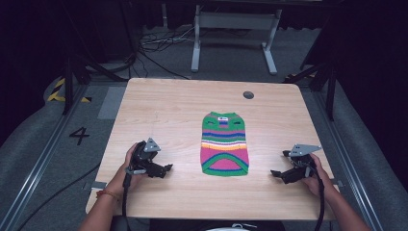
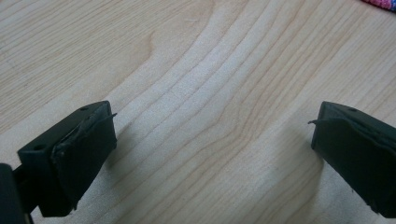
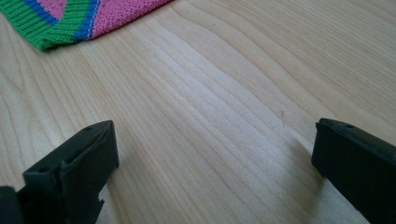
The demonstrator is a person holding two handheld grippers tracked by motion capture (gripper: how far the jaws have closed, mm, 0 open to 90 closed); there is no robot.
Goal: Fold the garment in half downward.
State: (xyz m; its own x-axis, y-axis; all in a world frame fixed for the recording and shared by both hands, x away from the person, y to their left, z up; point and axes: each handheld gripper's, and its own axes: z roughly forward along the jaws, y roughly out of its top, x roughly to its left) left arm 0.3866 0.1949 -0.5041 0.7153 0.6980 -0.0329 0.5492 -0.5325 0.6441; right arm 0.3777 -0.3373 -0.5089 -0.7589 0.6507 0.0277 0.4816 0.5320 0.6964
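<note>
A small knitted striped sweater (image 1: 224, 144), green, pink, blue and orange, lies flat in the middle of the wooden table (image 1: 168, 106), neck end away from the person. My left gripper (image 1: 166, 169) rests low over the table to the sweater's left, jaws wide open and empty. My right gripper (image 1: 275, 173) sits to the sweater's right, also open and empty. In the right gripper view the sweater's green hem corner (image 3: 60, 28) lies ahead at upper left, apart from the jaws. A sliver of the sweater (image 2: 380, 3) shows at the top right of the left gripper view.
A round grommet hole (image 1: 248, 95) sits near the table's far edge. Beyond the table stand a white desk frame (image 1: 235, 33) and loose cables (image 1: 154, 43) on the floor. A black stand (image 1: 70, 77) is at the left, with a floor marking "4" (image 1: 79, 135).
</note>
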